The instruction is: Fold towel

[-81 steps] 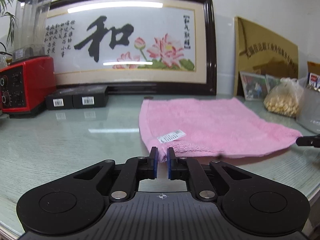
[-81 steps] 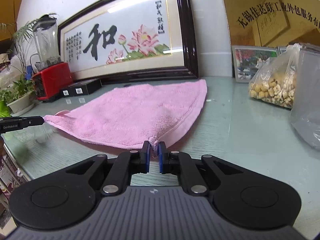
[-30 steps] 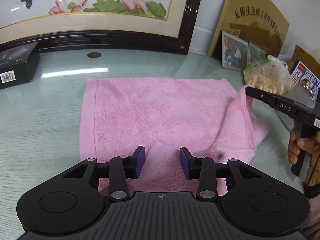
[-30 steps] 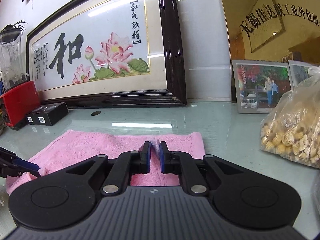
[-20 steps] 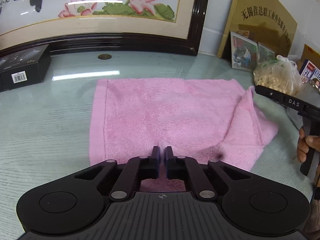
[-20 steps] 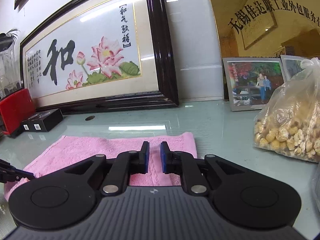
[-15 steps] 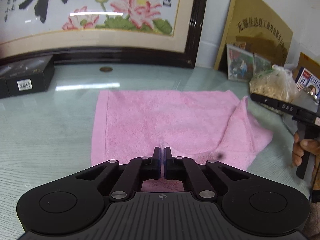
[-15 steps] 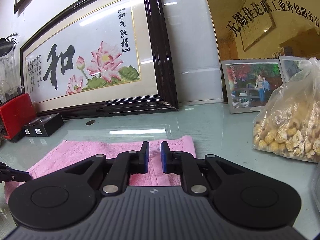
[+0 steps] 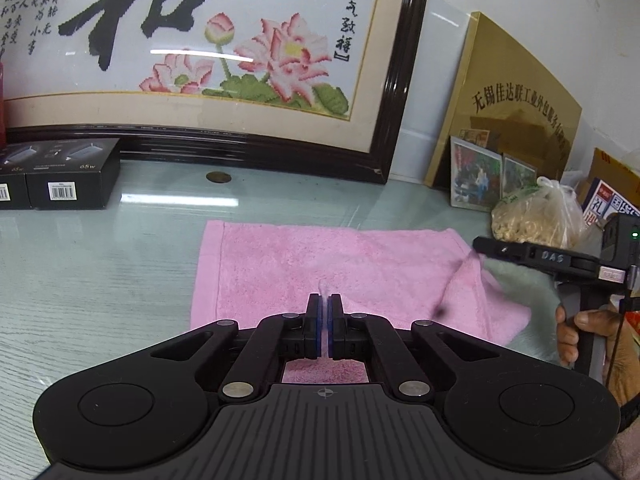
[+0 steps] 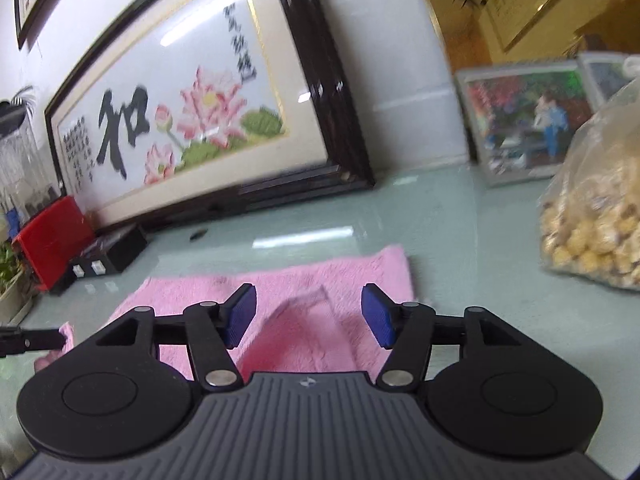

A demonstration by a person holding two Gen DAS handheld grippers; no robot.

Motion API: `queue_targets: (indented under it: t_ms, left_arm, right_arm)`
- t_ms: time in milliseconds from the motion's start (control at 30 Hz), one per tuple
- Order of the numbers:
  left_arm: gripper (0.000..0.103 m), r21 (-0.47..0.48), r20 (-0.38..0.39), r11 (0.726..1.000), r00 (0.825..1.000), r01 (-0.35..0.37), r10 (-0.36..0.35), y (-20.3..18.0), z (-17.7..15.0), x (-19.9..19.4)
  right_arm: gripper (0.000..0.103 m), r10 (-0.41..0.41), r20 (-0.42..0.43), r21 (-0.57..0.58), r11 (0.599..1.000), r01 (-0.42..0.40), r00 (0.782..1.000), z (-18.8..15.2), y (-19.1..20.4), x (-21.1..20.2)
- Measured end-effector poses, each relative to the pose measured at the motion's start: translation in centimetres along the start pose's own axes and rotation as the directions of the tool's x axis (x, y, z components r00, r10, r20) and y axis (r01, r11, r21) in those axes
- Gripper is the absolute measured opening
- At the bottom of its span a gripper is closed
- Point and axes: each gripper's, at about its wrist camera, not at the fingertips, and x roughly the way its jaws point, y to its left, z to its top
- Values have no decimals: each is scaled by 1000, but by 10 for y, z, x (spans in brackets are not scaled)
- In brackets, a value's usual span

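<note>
Item: pink terry-cloth towel (image 9: 320, 264), rectangular, laid on a pale glass-topped table (image 9: 100, 280). In the left wrist view it is spread directly ahead of the jaws, reaching from the fingertips toward the far side. Its right-hand portion is raised in a loose, slanting flap; the rest is seen lying flat.

Left gripper (image 9: 324, 312): jaws are drawn almost together, and a small peak of pink cloth is seen pinched between the blue pads at the near edge of the towel.

Right gripper (image 10: 308, 312): jaws are spread wide and nothing is held. A blurred hump of pink cloth is seen between the pads, touching neither; whether it is falling or at rest cannot be told.

Handling, as judged: the cloth is taken to be light, soft and limp, with no stiffness of its own. It is expected to sag and crease wherever unsupported, and to drag a little on the glass. Nothing breakable is involved. Hold is best taken at a hemmed edge or corner, both layers being caught where doubled, since a pinch mid-panel only raises a tent.

Surroundings: a black-framed lotus embroidery (image 9: 224, 60) stands beyond the jaws; a clear plastic bag of pale nuts (image 10: 596, 216) lies to the right.
</note>
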Motion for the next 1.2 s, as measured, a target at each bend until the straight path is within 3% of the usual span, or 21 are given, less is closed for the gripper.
queue_targets:
  t_ms: [33,133,200,333,433,567,667,800,1000,1100,1167,1200]
  left_arm:
    - [1,-6,1,1000,1000,-3,3,1,1,1]
    - [2,-27,14,1000,1000,-9,9,3,3,1]
    - [2,-58,44,998,999,-24,27,11,5,-5]
    - [2,-107,112,992,990,-72,85,18,26,-10]
    - [2,-131,154,984,978,-119,139,25,44,-4]
    - [2,-141,144,976,972,-168,188,30,63,23]
    - [2,-135,72,966,970,-221,232,38,65,57]
    - [3,-115,32,944,949,-309,314,45,58,83]
    - [5,-73,113,919,912,-388,394,38,54,84]
    - [5,-60,138,907,896,-417,422,37,52,83]
    - [6,-64,137,905,894,-421,426,38,54,82]
    - [6,-63,140,910,899,-409,414,39,54,81]
  right_arm:
    - [19,3,-4,2,1000,-3,1000,1,0,0]
    - [9,12,-15,8,1000,-12,1000,3,0,2]
    - [8,18,-23,12,1000,-18,1000,4,-1,3]
    - [8,-29,23,-24,999,30,999,19,1,9]
    - [8,-61,11,-17,998,61,998,42,0,18]
    - [8,-117,-19,-9,993,117,993,54,-7,48]
    - [9,-135,-15,-2,991,135,991,48,-10,58]
    - [10,-155,-5,8,988,155,988,39,-13,68]
    - [11,-180,86,26,984,178,980,32,-10,57]
    - [13,-180,98,59,983,175,979,31,-13,49]
    - [19,-179,96,86,981,171,979,30,-18,46]
    - [29,-180,92,110,979,170,979,30,-22,45]
